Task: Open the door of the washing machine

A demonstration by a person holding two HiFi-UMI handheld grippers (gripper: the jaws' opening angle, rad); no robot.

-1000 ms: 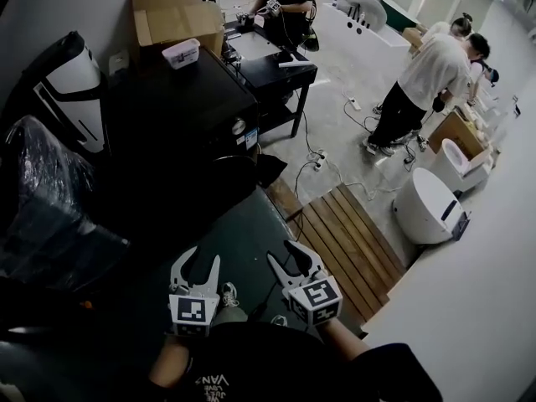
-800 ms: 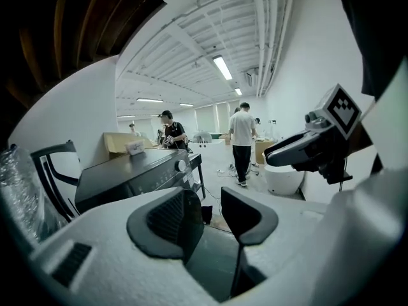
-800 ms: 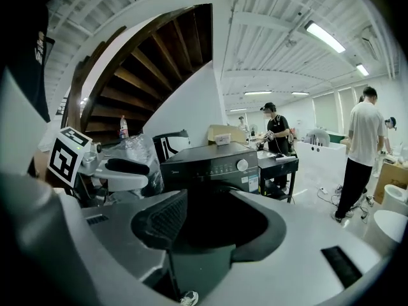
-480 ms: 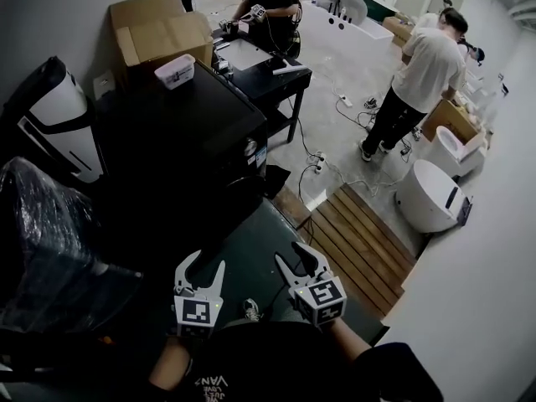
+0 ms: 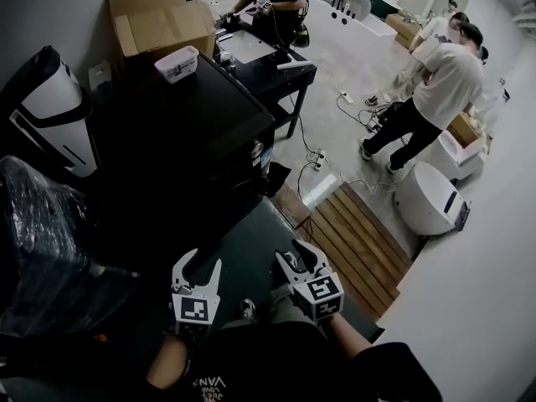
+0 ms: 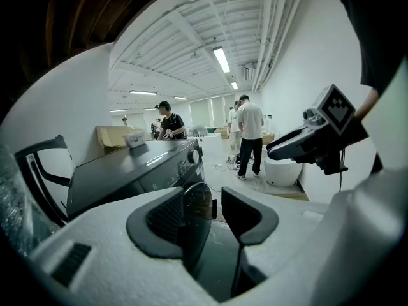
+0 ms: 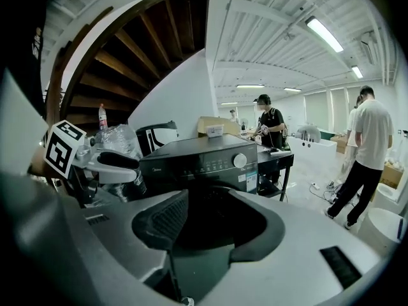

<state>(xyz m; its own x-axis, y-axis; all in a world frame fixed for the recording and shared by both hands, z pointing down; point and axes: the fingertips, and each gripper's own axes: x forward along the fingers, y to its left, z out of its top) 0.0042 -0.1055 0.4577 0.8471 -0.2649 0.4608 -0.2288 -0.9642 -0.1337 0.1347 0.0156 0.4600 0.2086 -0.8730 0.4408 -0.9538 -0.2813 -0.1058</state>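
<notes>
Washing machine [image 5: 180, 141] front lost in shadow in head view. Door [image 6: 196, 203] ahead of left gripper [image 6: 207, 212], upright, edge-on. Its jaws just opening, nothing between. Right gripper [image 7: 213, 225] spread, empty.

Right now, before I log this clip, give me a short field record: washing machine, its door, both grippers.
washing machine: dark front-loader, ahead of both grippers
door: round, appears swung open, seen nearly edge-on in the left gripper view
left gripper: open, jaws have just been opening, nothing between them
right gripper: open, empty, not touching the machine
on top: small white box
</notes>
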